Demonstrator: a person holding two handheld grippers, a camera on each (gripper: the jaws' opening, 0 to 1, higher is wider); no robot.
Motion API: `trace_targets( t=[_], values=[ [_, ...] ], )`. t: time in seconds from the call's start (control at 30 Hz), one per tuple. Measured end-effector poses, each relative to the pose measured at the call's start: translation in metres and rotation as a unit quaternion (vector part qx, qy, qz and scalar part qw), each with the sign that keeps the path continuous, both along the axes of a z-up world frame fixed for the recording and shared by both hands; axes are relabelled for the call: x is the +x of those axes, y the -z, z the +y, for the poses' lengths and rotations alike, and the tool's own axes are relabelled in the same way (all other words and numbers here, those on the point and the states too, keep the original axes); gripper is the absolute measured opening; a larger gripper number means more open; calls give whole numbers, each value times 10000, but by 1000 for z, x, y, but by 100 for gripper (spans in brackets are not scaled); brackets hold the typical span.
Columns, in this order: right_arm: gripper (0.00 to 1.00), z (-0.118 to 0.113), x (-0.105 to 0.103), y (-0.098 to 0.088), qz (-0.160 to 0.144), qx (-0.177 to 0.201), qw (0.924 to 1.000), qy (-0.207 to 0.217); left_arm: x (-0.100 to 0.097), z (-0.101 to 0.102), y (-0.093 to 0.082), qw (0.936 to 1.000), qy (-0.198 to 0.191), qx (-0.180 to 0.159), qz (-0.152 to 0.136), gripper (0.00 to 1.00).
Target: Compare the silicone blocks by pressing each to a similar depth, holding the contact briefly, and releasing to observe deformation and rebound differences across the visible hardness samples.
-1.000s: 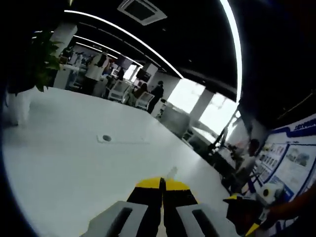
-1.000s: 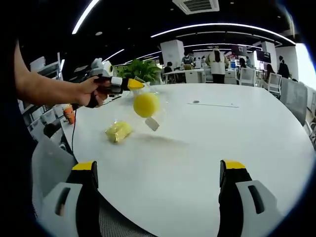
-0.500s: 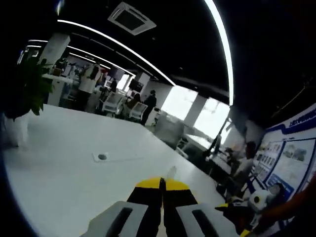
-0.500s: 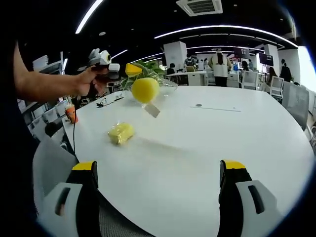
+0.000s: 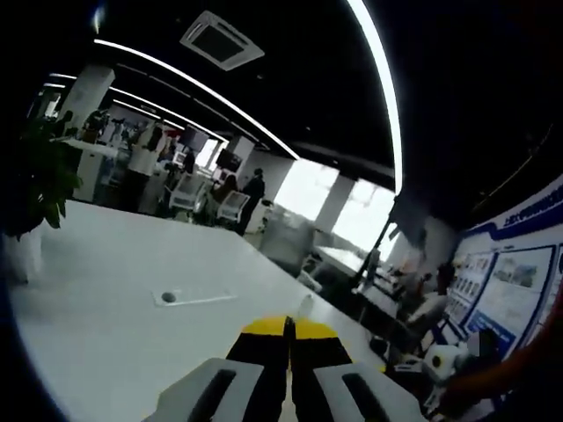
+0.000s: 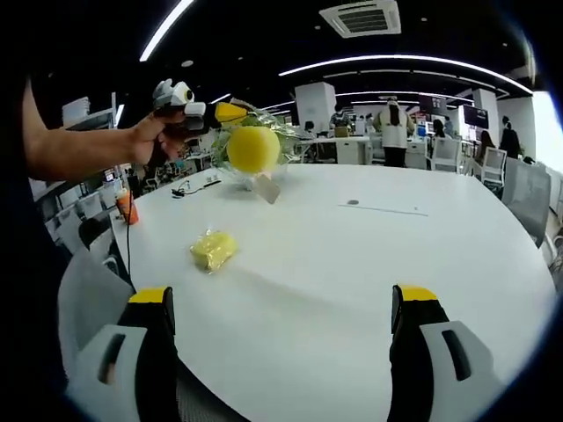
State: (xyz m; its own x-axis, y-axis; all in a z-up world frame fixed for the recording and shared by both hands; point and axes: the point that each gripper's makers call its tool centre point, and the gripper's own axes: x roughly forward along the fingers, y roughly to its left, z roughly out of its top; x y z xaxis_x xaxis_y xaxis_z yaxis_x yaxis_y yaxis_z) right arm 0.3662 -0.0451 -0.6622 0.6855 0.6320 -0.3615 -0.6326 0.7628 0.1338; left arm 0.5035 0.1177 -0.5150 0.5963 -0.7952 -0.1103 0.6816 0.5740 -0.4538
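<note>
Moved: yellow ball (image 6: 252, 148) in clear bag, lifted higher off table (image 6: 369, 264).
Left gripper (image 6: 230, 112): clenched on bag — carrying.
Right gripper (image 6: 281, 352): released, idle.
Bagged block (image 6: 213, 250): resting — awaiting press.

Table: a big white round-edged table (image 6: 369, 272) carried everything.
On it: one yellow bagged block (image 6: 213, 250) lay left of centre.
Fitting: a small round port (image 6: 352, 203) sat mid-table.

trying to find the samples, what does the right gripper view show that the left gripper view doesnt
The right gripper view has the yellow ball in a clear bag hanging from the left gripper, raised above the table, a wrapped yellow block lying on the table, and its own jaws wide apart. The left gripper view has that gripper's jaws closed together and a blue wall display. Both share the white table and the office behind.
</note>
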Motion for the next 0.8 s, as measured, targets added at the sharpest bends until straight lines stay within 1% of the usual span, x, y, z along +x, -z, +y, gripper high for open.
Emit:
trace_targets(
  t=[0.17,0.33,0.47,0.53,0.63,0.7,0.73,0.8],
  values=[
    [96,2,2,-4,-36,7,10000,-14,-1,4,-5,10000,-10,-62,18,0],
    [96,3,4,-6,-60,-39,9999,-75,-7,7,-12,10000,-6,-84,-17,0],
    [96,4,8,-12,-120,-13,9999,-69,-12,7,-18,9999,50,-111,-32,0],
    [96,5,11,-18,-158,55,9998,-84,-16,5,-25,9998,91,-197,-27,0],
    [96,13,20,-42,-327,478,9981,-215,-24,3,-41,9995,145,-271,-109,0],
    [96,13,27,-55,-443,615,9969,-222,-28,1,-50,9992,189,-318,-178,0],
    [96,13,28,-58,-471,632,9966,-220,-29,1,-53,9990,207,-336,-207,0],
    [96,15,35,-70,-600,711,9954,-235,-33,1,-62,9986,241,-435,-202,0]
  ],
)
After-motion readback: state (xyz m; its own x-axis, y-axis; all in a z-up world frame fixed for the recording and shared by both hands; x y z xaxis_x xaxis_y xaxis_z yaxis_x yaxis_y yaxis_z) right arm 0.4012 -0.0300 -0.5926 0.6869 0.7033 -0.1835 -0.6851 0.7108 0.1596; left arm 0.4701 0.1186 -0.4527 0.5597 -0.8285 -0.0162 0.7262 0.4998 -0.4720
